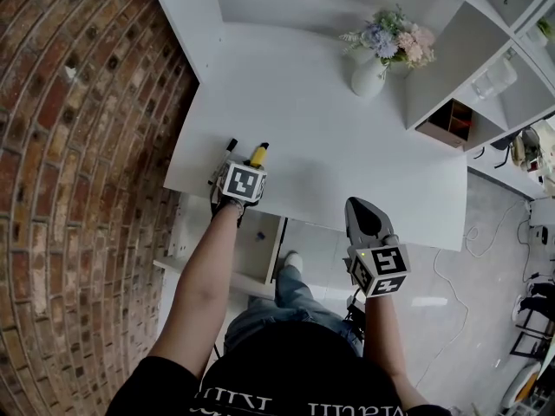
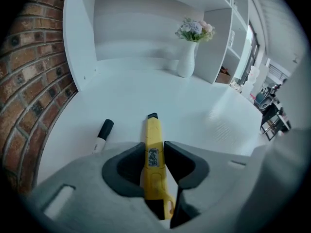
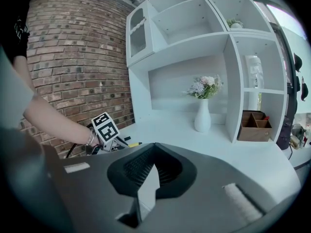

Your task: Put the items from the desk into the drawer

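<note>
- The left tongs (image 2: pixel 154 148) are closed on the cutter (image 2: pixel 152 132), with the pads pressed on both sides of its yellow body about halfway along it.
- The cutter lies on the table (image 2: pixel 204 106), well apart from the vase (image 2: pixel 186 62), on the near side and to the vase's left; its dark tip is pointed toward the vase.
- A marker (image 2: pixel 103 132) lies just beside the cutter, farther left of the vase, and is touched by nothing.
- The right tongs (image 3: pixel 151 154) are closed with nothing between them and are held off the table's near edge, on the person's side of the vase.
- The drawer (image 1: pixel 260 243) is seen pulled out under the table's near edge, the side farthest from the vase.
- The step in hand is judged to be the lift of the cutter:
  - The grip should be kept firm, since the smooth body could slip or swing in the pads.
  - The cutter should be raised straight off the table before it is drawn away from the vase, so that the marker is not knocked.
  - It should be carried over the near edge, lowered well into the drawer and only then released.
- 1 more item, the marker, is left on the table for a later pass.
</note>
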Tool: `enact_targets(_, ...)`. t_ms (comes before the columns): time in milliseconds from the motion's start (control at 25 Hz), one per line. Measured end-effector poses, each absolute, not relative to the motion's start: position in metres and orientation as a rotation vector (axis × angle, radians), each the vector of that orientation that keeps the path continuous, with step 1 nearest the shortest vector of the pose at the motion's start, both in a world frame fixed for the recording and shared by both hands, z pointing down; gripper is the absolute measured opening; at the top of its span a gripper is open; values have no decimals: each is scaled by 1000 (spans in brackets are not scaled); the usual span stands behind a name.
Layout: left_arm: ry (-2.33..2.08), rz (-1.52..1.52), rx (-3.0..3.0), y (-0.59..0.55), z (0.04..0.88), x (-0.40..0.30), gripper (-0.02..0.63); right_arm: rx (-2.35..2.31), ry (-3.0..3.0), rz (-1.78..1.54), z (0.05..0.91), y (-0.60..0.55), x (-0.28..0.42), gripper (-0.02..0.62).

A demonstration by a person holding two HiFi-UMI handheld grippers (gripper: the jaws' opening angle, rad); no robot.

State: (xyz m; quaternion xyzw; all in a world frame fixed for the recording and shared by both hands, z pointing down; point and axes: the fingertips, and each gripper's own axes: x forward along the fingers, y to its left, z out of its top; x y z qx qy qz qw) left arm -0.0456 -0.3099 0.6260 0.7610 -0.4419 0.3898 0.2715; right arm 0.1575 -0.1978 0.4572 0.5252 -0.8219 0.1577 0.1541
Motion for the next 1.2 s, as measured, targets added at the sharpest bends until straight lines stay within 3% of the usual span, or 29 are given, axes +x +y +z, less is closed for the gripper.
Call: enact_targets(1200, -1276, 893, 2068, -141, 629, -117, 120, 1379, -2412, 439, 458, -106, 64, -2)
